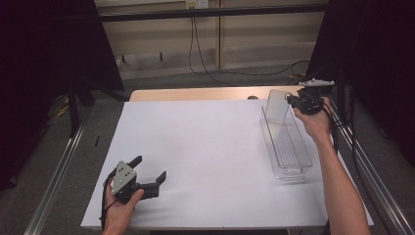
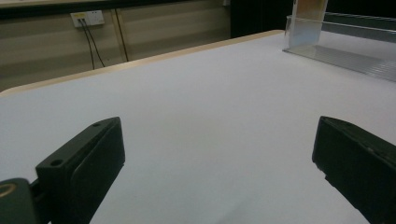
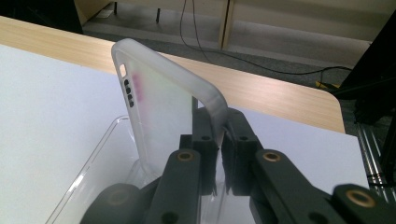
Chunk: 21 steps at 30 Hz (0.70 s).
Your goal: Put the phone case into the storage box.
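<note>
Two tongs: right (image 3: 219,140) clamps clear phone case (image 3: 163,98), left (image 1: 149,169) gapes empty.

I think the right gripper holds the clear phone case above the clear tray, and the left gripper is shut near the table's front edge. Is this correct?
Not quite: the left gripper is open, not shut. The left gripper view shows its two jaws set far apart with nothing between them. The rest stands: the right gripper is shut on the clear phone case above the clear tray, and the left one is near the table's front edge.

- We see a pale beige panelled wall (image 1: 254,44) with a white wall socket (image 2: 88,18).
- Black cables (image 1: 195,54) trail onto grey carpet floor (image 1: 161,81).
- Black curtains (image 1: 44,58) flank the white-topped wooden table (image 1: 195,147).
</note>
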### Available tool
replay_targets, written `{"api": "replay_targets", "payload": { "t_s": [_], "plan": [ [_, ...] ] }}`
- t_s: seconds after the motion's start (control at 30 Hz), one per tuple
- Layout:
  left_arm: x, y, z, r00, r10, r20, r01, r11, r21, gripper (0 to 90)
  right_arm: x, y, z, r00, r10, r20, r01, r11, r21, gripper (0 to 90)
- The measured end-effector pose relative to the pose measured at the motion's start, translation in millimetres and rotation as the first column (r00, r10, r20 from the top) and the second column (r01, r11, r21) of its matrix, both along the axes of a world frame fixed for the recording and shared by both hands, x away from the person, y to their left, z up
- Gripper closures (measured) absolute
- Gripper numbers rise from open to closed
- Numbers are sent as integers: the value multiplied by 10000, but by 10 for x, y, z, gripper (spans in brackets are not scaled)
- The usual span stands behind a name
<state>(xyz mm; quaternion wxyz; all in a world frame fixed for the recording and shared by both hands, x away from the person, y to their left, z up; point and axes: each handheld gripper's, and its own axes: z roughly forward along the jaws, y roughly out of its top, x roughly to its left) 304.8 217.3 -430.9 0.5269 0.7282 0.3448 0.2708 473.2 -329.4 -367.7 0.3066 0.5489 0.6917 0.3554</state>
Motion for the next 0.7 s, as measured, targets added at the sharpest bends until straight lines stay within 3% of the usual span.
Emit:
{"api": "replay_targets", "payload": {
  "t_s": [0.47,0.57,0.7],
  "plan": [
    [16,2,-7,10000,29,-4,-29,10000,53,25,27,58,-26,9988,-28,479,29,10000,-24,854],
    [9,-7,-6,10000,-18,-16,18,10000,61,25,35,57,-25,9991,1,420,-2,10000,28,854],
    [10,-17,-9,10000,-23,-24,23,10000,79,25,56,-23,-5,9998,199,-51,-197,9995,251,854]
  ]
}}
